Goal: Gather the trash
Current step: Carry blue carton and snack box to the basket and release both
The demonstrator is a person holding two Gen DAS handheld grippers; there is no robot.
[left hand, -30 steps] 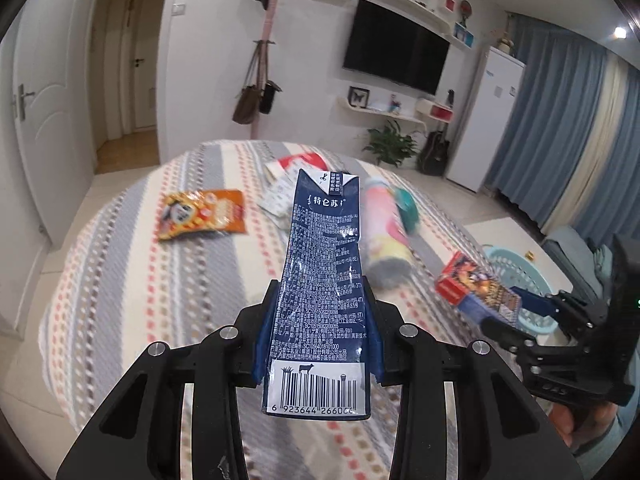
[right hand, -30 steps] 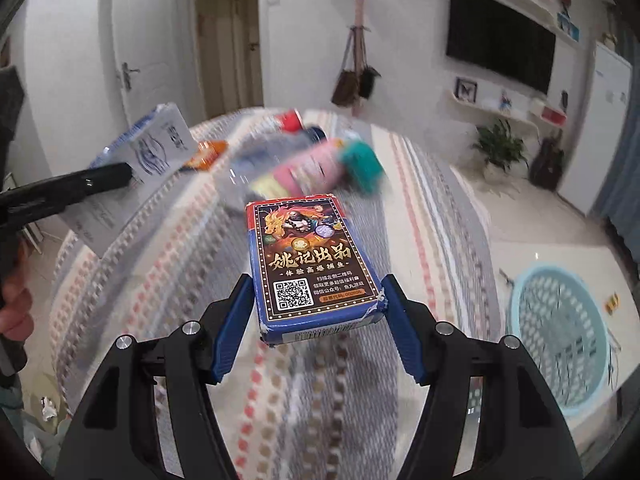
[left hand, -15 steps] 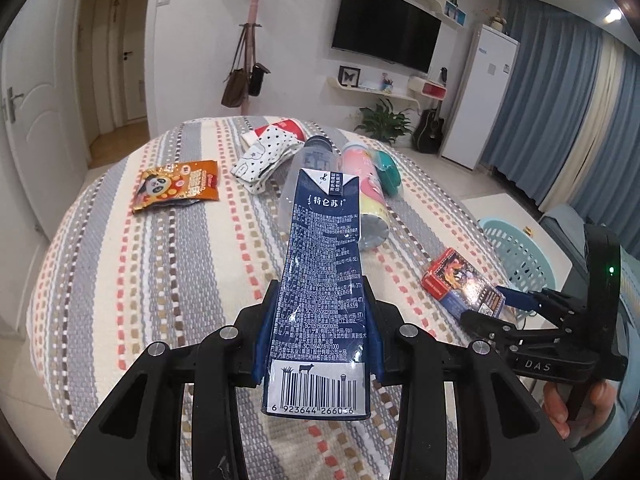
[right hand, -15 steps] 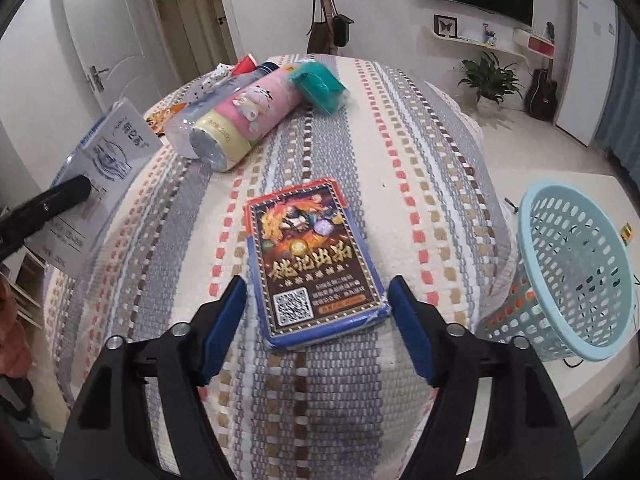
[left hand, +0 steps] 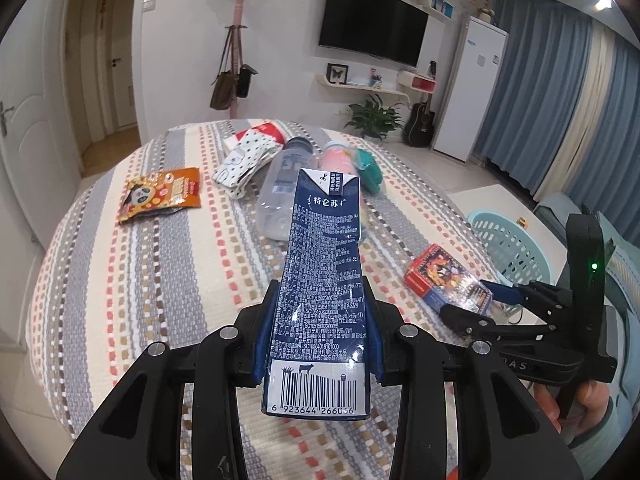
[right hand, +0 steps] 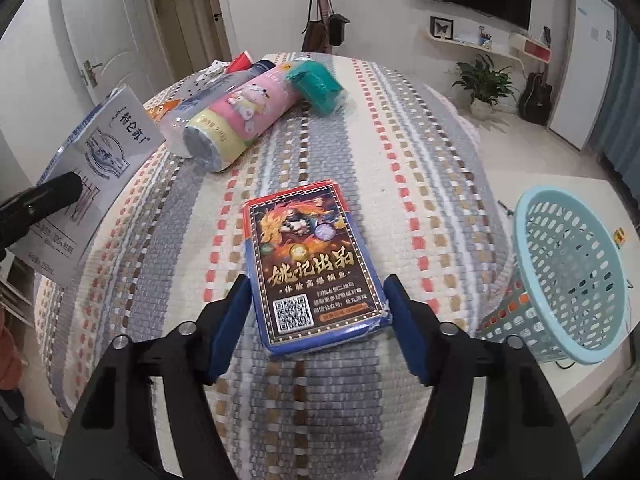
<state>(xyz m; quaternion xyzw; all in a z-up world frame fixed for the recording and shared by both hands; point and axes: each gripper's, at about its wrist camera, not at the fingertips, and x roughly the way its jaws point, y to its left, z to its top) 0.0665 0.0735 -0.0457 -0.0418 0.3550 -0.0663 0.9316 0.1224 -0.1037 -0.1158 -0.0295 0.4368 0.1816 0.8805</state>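
My left gripper is shut on a dark blue milk carton and holds it above the striped table; the carton also shows at the left of the right wrist view. My right gripper is open, its blue pads either side of a playing-card box that lies flat on the tablecloth, with gaps on both sides. The box also shows in the left wrist view. A light blue mesh basket stands on the floor to the right of the table.
On the striped tablecloth lie an orange panda snack bag, a polka-dot pack, a clear plastic bottle, a pink wrapped roll and a teal item. A plant and fridge stand behind.
My right gripper lowered the card box onto the table near the right edge and opened its jaws off it. My left gripper kept hold of the carton.
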